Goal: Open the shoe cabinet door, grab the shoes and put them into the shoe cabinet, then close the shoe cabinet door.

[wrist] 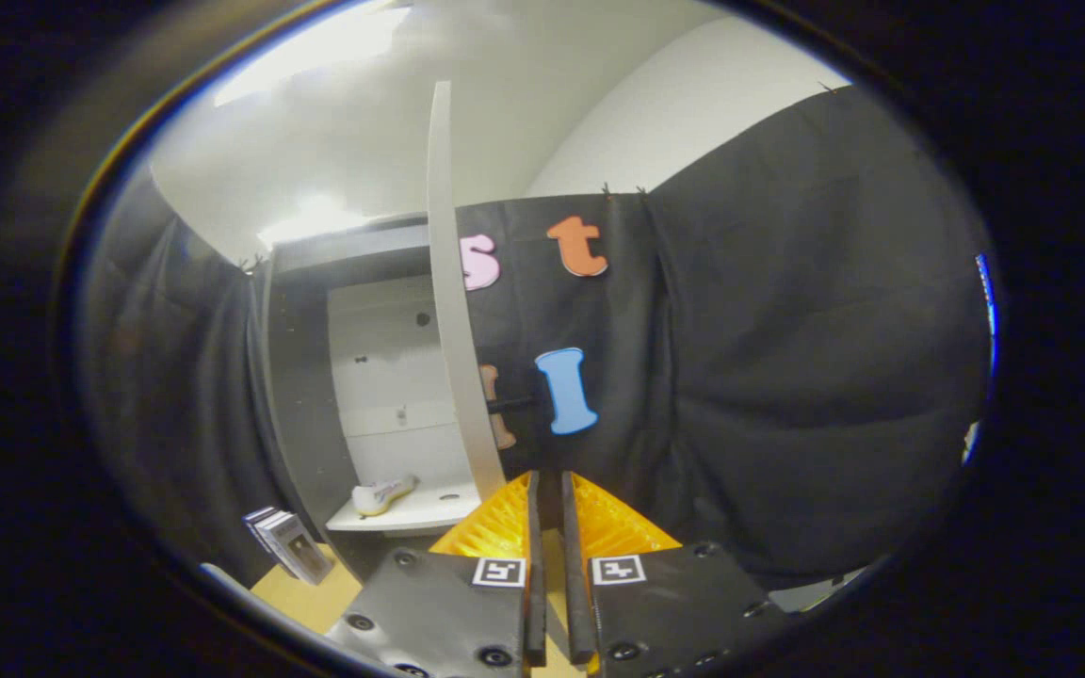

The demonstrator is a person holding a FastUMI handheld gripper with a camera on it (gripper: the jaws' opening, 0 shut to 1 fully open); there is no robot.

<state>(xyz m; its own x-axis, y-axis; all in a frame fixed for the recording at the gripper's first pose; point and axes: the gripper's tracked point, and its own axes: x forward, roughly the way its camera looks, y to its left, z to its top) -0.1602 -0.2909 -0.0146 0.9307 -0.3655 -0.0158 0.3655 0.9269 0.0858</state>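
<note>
Black cloth wall [787, 377] backs the booth, white ceiling above. Item: gripper [548, 485], fingers drawn nearly together with a narrow slot between them, holding nothing. Item: shoe cabinet door [453, 311], white, swung open and seen edge-on just ahead of the fingertips, slightly left; dark handle [510, 405] juts from its right face. Item: shoe cabinet [382, 377], beyond and left of the door, interior pale. Item: shoe [382, 493], light-coloured, lying on the cabinet's lower shelf. Item: small box [290, 544], on wooden floor [307, 603] left of the cabinet.
</note>
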